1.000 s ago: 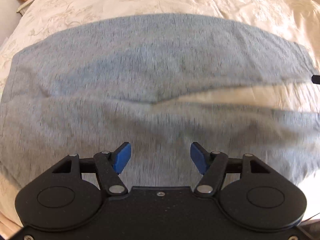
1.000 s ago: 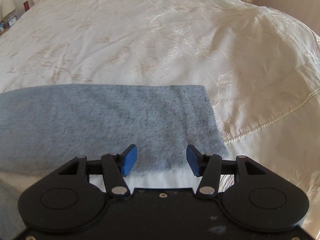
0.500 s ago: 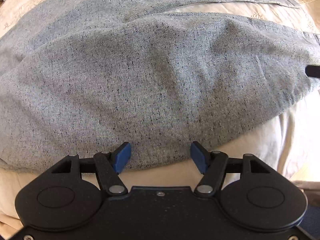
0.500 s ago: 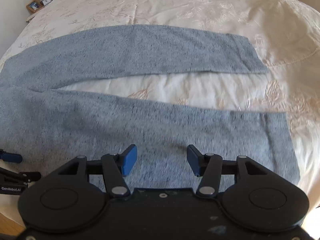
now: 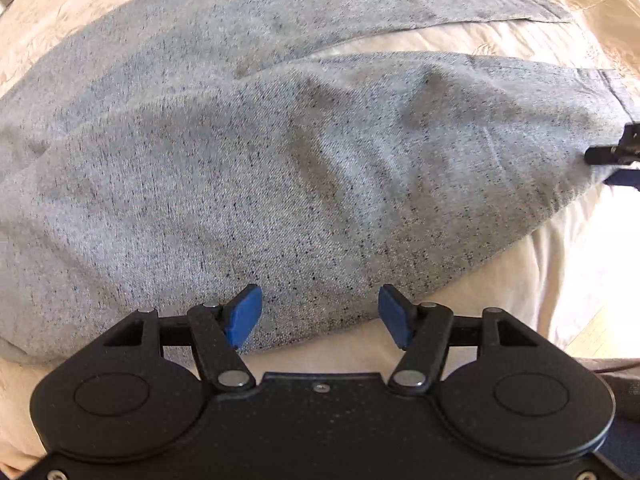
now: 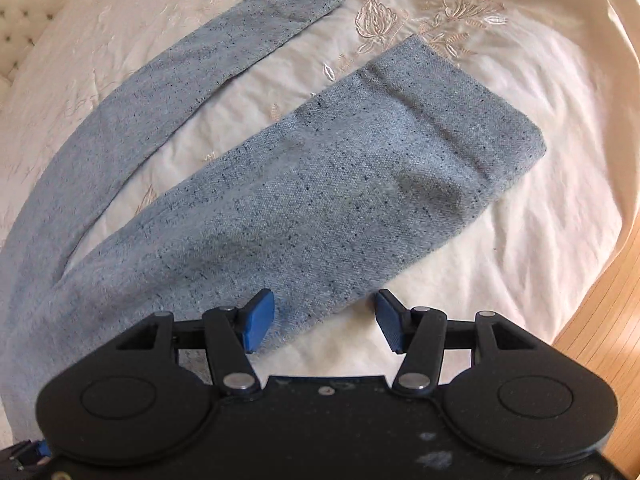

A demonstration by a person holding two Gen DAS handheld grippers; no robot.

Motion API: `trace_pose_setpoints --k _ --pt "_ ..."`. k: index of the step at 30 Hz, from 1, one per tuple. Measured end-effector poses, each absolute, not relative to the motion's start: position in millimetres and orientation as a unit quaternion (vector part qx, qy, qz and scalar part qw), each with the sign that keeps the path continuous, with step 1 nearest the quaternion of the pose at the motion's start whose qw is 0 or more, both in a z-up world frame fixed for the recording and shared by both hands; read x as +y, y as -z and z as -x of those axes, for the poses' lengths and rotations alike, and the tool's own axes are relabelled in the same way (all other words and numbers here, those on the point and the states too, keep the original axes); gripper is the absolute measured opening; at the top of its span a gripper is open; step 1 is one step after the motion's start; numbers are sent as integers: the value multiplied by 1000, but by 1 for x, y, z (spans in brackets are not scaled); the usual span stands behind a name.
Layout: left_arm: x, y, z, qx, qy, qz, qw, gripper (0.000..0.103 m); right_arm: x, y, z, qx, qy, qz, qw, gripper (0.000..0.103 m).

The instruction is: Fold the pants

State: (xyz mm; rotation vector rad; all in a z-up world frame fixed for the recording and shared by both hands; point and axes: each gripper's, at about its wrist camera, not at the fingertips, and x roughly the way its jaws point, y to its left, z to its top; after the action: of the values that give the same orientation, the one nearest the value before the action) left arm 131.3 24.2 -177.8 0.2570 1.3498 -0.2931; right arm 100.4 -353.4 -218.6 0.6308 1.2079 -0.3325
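Pants (image 5: 280,168) flat on bed (image 6: 520,216), legs apart; left gripper (image 5: 320,314) and right gripper (image 6: 325,320) both wide open, empty, at frame bottom.

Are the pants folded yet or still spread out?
Spread: the pants lie flat on the bedspread, both legs apart, bedding showing between them.

Speckled matt knit pants (image 6: 320,208)
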Motion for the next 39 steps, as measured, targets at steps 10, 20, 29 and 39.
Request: trace_pose_setpoints --k 10,20,29,39 --pt "-12 166 -147 593 165 -102 782 66 -347 202 -90 576 139 -278 756 4" --pt "-35 211 -157 642 152 -109 744 66 -343 179 -109 581 122 -172 786 17" --pt "-24 205 -131 647 113 -61 752 66 -335 187 -165 551 24 -98 829 21" --pt "-8 199 -102 650 71 -38 755 66 -349 240 -223 562 3 5 827 10"
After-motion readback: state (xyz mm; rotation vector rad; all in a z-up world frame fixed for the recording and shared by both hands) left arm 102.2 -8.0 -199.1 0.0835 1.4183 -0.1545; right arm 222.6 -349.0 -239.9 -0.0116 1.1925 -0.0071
